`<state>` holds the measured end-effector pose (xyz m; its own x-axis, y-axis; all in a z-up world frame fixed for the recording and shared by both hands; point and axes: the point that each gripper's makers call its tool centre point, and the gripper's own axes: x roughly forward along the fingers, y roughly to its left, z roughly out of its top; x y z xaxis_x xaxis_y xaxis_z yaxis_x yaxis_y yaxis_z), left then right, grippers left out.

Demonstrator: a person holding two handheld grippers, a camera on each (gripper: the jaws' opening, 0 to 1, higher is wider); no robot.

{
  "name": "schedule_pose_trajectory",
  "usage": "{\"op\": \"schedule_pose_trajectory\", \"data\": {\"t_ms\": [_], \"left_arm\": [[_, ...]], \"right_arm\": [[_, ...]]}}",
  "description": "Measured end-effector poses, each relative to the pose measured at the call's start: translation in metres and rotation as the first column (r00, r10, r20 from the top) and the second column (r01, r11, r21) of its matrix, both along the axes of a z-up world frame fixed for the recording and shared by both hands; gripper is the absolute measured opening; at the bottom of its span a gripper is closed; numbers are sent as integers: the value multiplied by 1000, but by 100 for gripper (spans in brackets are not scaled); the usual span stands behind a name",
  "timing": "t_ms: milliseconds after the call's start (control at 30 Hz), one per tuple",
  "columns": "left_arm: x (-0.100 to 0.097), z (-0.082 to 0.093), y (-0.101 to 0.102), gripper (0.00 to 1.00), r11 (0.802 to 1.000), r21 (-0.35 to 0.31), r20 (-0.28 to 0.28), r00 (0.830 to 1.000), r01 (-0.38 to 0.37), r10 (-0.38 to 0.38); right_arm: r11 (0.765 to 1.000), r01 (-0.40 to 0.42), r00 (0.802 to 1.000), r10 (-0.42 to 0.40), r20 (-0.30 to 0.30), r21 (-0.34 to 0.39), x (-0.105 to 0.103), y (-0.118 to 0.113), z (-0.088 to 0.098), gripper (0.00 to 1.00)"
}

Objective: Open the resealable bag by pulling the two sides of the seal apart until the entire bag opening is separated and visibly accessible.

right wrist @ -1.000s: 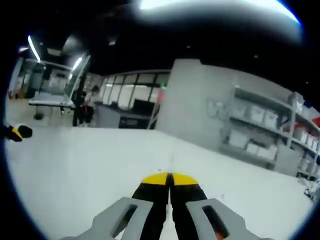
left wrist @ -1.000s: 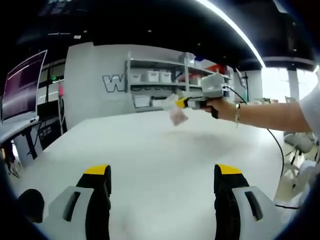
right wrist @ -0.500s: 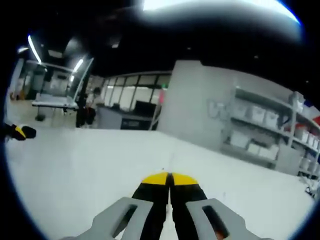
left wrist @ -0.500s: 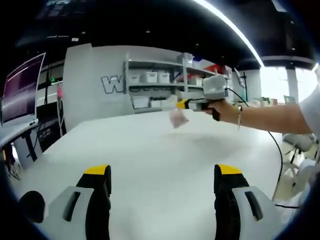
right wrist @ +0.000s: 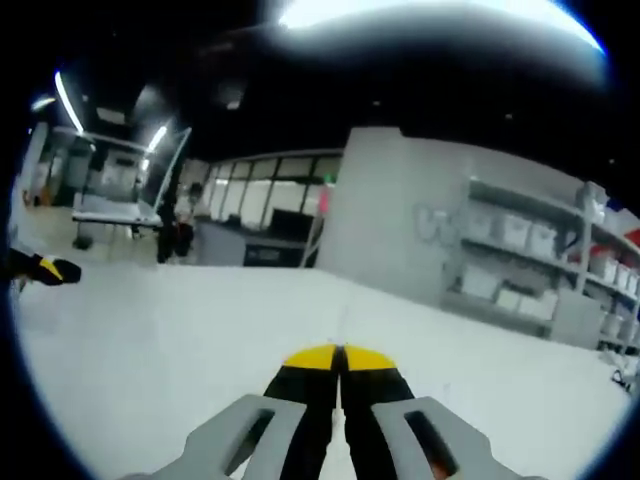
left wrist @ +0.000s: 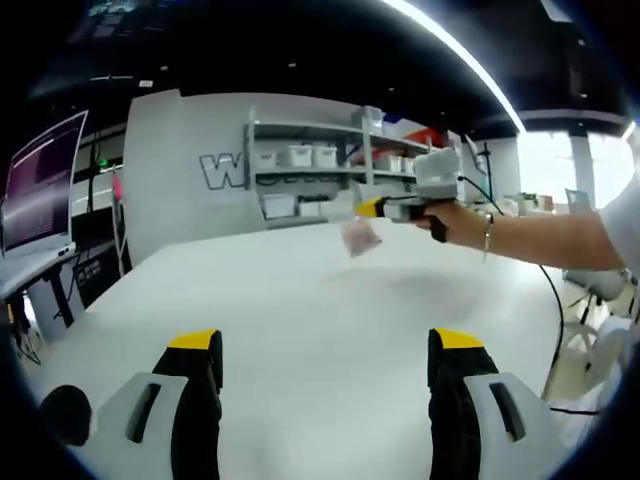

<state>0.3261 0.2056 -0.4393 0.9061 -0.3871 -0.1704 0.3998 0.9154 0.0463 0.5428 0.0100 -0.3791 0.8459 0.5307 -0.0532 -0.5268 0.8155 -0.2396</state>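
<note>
White table top spans the lower half of the left gripper view. At 9 o'clock a dark monitor on a side desk is cut off by the rim. Left gripper: two yellow-tipped jaws rise from 6 o'clock, wide apart, nothing between them. Behind the table at about 11 o'clock, a grey wall carries large lettering, partly hidden by a shelf of pale bins; contents too small to read. Just right of 12 o'clock from centre, the bag hangs in the air above the table, small, pale and pinkish, blurred; I cannot tell whether its seal is apart. Its top edge meets the yellow tip of the right gripper, held by a hand whose forearm runs off at 3 o'clock. A cable trails down below the arm.

Right gripper view: at 9 o'clock the tip of the left gripper shows, mostly cut off. At 10 o'clock, a distant person stands by desks, too small for detail. At 6 o'clock the right gripper jaws are pressed together; the bag is not discernible between them here. The shelf sits at 3 o'clock.
</note>
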Motion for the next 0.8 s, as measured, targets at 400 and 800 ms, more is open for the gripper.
{"op": "schedule_pose_trajectory", "data": {"t_ms": [400, 800], "left_arm": [[-2, 1, -4, 83, 1000, 4, 3, 1000, 9, -9], [-3, -1, -5, 83, 1000, 1, 1, 1000, 10, -10]], "right_arm": [[1000, -7, 1000, 7, 8, 18, -7, -6, 3, 0], [999, -25, 1000, 25, 11, 36, -25, -7, -2, 0]]}}
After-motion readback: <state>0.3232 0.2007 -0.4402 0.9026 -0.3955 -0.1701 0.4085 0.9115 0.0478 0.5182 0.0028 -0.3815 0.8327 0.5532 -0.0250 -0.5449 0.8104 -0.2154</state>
